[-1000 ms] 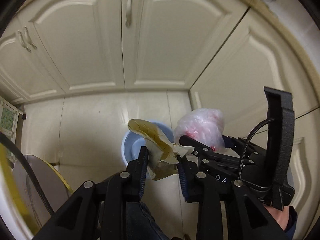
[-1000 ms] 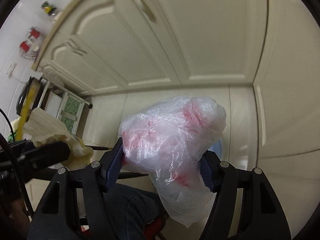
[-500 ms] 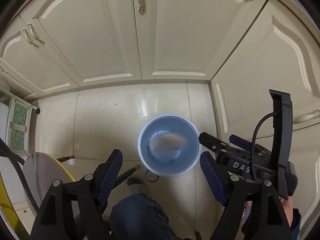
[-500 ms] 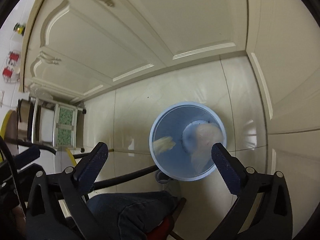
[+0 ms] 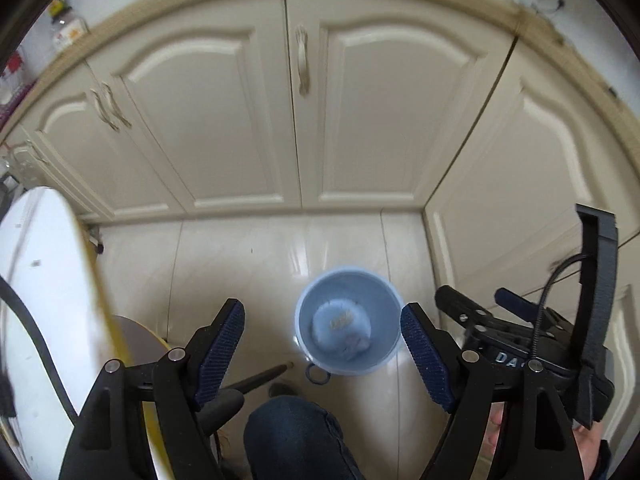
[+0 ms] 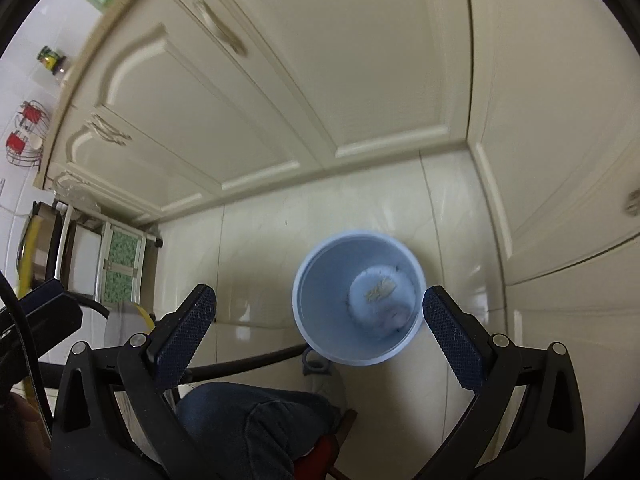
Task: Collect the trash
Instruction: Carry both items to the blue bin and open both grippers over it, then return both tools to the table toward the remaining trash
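Left wrist view: looking down past left gripper (image 5: 320, 310) into bin (image 5: 304, 320) on floor (image 5: 240, 264), near cabinets (image 5: 224, 120). Fingers spread wide, just been opening, with nothing between the pads. Same story in right wrist view for right gripper (image 6: 319, 293): spread as far as ever, just been opening, empty. Trash already down at bottom of bin: bag (image 6: 394, 314) with paper (image 6: 379, 292) lying on top. Probably finished with this drop, so risks mostly in pulling away and going for more. Could clip bin rim with a fingertip if lowered or swung across, tipping what looks like a light bin and spilling both pieces back onto floor. Could knock the two grippers together, held side by side above the same opening. Could snag left gripper or its cable (image 5: 28, 332) on table (image 5: 40, 280) at left when turning away. Could nudge bin with knee (image 5: 296, 432) or foot, both near its base. Could wrongly call the job done: no further trash seen on this patch of floor, yet most of the room out of view. Small ring (image 5: 317, 374) touching bin base: cannot tell whether trash or part of bin.
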{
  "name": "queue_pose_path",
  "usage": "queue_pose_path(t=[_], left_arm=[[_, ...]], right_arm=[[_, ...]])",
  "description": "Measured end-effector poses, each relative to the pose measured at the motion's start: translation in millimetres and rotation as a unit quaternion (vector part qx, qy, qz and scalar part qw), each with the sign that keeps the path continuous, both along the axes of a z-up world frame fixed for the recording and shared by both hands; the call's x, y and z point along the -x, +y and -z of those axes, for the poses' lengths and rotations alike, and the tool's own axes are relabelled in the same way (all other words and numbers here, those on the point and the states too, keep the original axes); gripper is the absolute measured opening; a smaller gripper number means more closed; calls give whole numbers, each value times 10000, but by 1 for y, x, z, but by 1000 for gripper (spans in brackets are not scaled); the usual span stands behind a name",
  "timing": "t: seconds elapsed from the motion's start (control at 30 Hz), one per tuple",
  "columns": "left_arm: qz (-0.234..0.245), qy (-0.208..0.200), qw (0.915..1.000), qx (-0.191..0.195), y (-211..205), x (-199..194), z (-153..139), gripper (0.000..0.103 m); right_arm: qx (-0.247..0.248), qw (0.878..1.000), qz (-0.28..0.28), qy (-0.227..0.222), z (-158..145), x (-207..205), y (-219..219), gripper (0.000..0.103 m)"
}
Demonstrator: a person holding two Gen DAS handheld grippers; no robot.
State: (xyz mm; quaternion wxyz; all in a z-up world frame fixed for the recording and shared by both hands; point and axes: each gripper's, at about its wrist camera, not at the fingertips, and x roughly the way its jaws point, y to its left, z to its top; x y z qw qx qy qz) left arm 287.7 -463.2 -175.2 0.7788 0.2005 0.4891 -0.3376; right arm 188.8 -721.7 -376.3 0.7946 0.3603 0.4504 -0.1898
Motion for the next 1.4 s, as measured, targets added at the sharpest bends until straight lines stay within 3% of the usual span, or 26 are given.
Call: queue_pose_path(t=[0.13,0.33,0.53,0.7,0.9,1.13,1.4], left_arm=[[-137,-335,9986,382,36,15,-35,82],[-639,-1055,9881,916,119,39,-90,93],[-1398,-1628,9697,1170,211,67,-127,97],[-2148,-2019,9458,1366,300,98,-144,99],[-2861,-2489,9147,1395,377,146,-145,102],[-3432,-2779,8843,1517,426,193,-136,102],[-3851,-2898,8604,1654,458,226,-125,102]], right_arm=[[440,9985,64,-332,-54,12,16,103],[1073,9900,-178,-901,-138,17,62,103],[1529,9730,-751,-1557,-208,6,136,103],[1945,9527,-1359,-1899,-255,-10,213,103],[2295,9263,-1945,-2268,-288,-25,292,103],[2670,8969,-2444,-2539,-312,-35,376,103],[2806,8815,-2726,-2646,-319,-41,428,103]])
